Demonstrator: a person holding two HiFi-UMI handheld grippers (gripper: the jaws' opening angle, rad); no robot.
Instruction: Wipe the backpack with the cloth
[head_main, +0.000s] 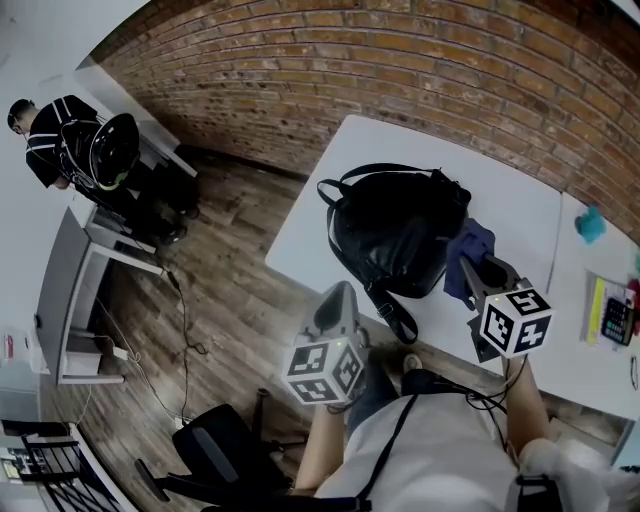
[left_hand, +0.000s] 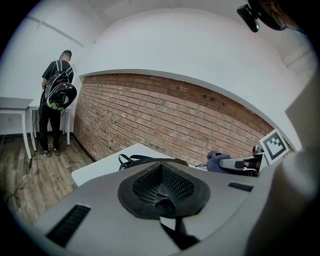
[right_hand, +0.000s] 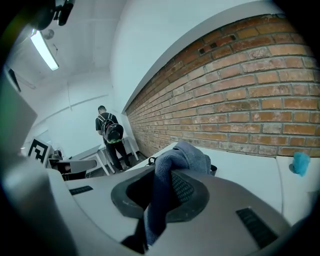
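A long brick wall (head_main: 420, 70) is running behind two white tables that are standing edge to edge; the bigger table (head_main: 310, 225) is carrying one black backpack (head_main: 395, 235), which is lying near its front edge with the straps hanging toward the person. Far on the left, one other person (head_main: 70, 145) is standing at a desk, wearing a backpack with a helmet on it. The person with the grippers is holding both forearms forward and low. The left gripper (head_main: 338, 300) is pointing up toward the backpack from just off the front edge of the table, not touching anything; in the left gripper view its jaws are lying together with nothing between them (left_hand: 161, 186). The right gripper (head_main: 480, 270) is reaching over the table just beside the right side of the backpack, and its jaws are pressing tightly on the one dark blue cloth (right_hand: 167, 180). The cloth (head_main: 470, 250) is bunching up above the jaws and is touching the side of the backpack. On the smaller table (head_main: 580, 370) one small teal thing (head_main: 590, 225) is lying near the wall.
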